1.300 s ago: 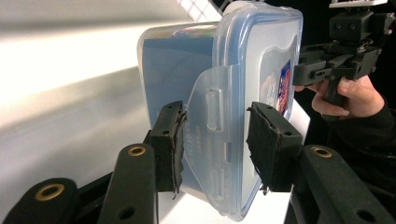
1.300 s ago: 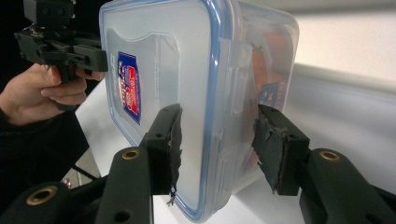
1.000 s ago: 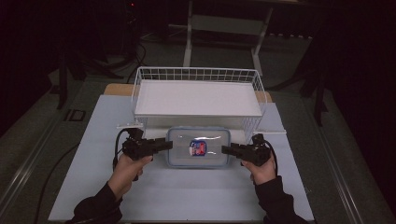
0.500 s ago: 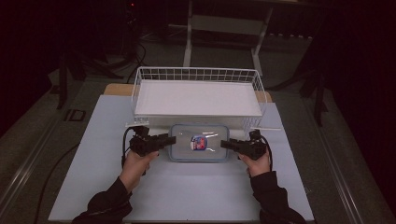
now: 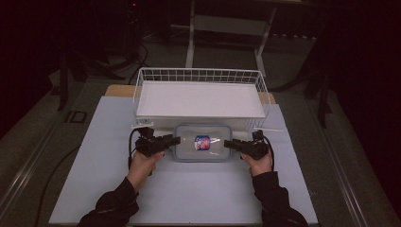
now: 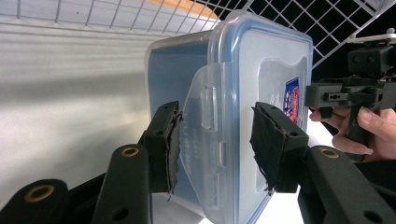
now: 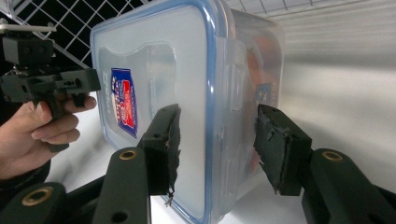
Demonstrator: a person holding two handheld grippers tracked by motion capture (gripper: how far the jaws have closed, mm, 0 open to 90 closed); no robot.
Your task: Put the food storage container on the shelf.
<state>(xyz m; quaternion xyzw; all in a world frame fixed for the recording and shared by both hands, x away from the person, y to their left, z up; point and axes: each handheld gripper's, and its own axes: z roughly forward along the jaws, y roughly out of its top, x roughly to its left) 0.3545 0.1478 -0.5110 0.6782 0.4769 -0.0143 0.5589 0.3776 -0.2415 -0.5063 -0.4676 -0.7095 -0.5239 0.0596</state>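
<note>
The box (image 5: 203,142) lies on the desk (image 5: 189,198) before the basket (image 5: 198,78). The left claw (image 5: 176,139) and right claw (image 5: 228,143) straddle its end latches, pads not pressing.

Red-blue label (image 5: 202,142) on container lid (image 5: 203,135): print too small, unreadable.

On the bench (image 5: 189,194) the lidded container (image 5: 202,143) sits at centre. The wire basket (image 5: 200,97) stands just behind it at twelve o'clock. The left gripper (image 5: 173,140) is at the container's nine o'clock end, the right gripper (image 5: 229,144) at its three o'clock end, each with jaws straddling a lid latch.
</note>
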